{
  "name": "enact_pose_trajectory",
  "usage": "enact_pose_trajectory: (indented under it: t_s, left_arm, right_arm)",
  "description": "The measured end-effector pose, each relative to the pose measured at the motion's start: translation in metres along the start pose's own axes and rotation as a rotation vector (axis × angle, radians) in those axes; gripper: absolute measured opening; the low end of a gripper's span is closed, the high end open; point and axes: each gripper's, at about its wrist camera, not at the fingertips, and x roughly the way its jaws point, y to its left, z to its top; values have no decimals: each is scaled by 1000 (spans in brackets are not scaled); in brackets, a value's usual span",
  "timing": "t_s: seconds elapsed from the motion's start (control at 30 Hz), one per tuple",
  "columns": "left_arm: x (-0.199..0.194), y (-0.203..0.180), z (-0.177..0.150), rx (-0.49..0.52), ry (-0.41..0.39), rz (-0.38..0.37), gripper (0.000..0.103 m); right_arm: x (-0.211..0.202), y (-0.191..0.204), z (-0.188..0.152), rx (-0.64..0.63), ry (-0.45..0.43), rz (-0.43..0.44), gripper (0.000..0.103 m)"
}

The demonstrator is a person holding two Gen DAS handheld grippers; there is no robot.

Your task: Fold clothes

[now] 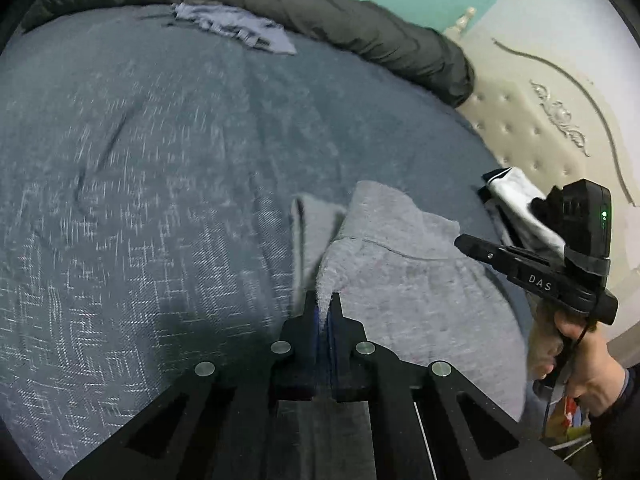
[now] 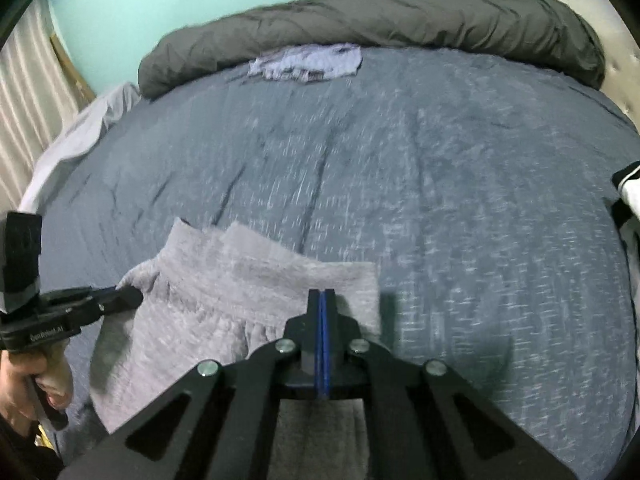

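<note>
My left gripper (image 1: 325, 300) is pinching a raised fold of the grey sweatpants (image 1: 404, 264), near edge of the blue bedspread (image 1: 160, 152). My right gripper (image 2: 323, 300) is pressed together over the waistband's right corner; it probably has fabric, but blur hides the contact. Sweatpants lie near, waistband pointing far. A lilac garment (image 2: 308, 62) sits far, against the dark rolled duvet (image 2: 380, 16). A black-and-white garment (image 1: 520, 196) lies right.
</note>
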Motion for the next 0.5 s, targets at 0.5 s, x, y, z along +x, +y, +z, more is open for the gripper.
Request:
enact_pose_trajectory:
  t_s: [0.5]
  left_arm:
    - [-29,-31,8,51,-46,32,22]
  right_arm:
    - [-49,-5,1,-12,-73,75,0]
